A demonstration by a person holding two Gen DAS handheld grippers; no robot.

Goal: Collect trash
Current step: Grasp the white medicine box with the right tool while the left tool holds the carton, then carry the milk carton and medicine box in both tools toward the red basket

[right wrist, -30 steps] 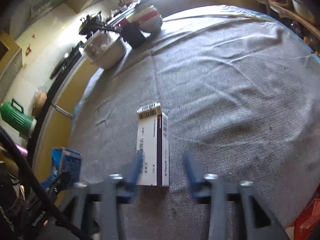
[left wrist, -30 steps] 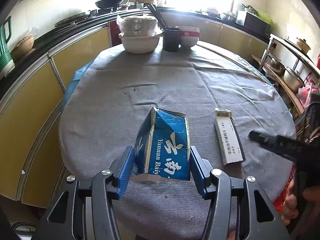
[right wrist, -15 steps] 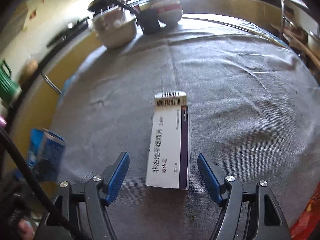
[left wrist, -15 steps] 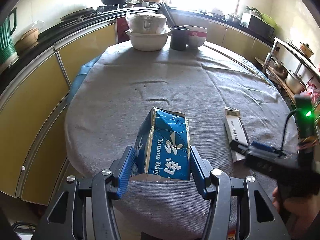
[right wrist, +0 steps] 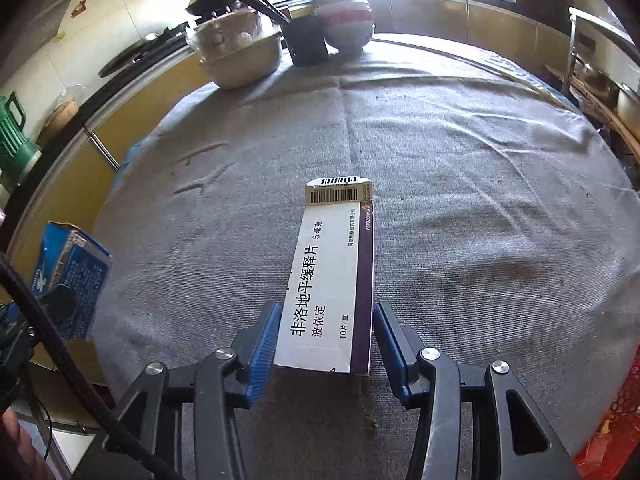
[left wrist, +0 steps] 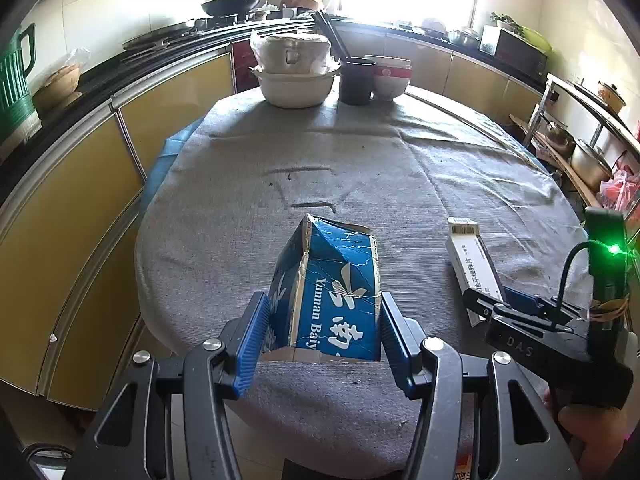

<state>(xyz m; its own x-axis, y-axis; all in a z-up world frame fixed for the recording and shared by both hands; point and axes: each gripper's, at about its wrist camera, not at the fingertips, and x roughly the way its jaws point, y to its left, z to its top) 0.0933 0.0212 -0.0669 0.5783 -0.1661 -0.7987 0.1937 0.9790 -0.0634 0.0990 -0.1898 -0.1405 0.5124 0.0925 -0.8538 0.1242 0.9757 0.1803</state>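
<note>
A torn blue carton (left wrist: 336, 280) with white lettering is lifted above the grey cloth-covered round table (left wrist: 360, 160). My left gripper (left wrist: 323, 308) is shut on its sides. The same carton (right wrist: 68, 276) shows at the left of the right wrist view. A long white medicine box (right wrist: 332, 264) with a purple stripe and a barcode flap lies flat on the cloth. My right gripper (right wrist: 326, 312) straddles its near end. Its jaws are closing, and the blue pads (right wrist: 266, 340) stand right beside the box's long edges. The left wrist view shows this box (left wrist: 472, 260) and the right gripper (left wrist: 492, 304) at the right.
At the table's far edge stand a white bowl (left wrist: 296, 88) with a covered dish in it, a dark cup (left wrist: 356, 80) holding chopsticks, and a red-rimmed bowl (left wrist: 390, 78). Yellow cabinets (left wrist: 60, 200) line the left. A rack with pots (left wrist: 592, 160) is at the right.
My right gripper has come in over the white box's near end, rolled straight, and its jaws have narrowed around the box. The left gripper keeps the blue carton still.
</note>
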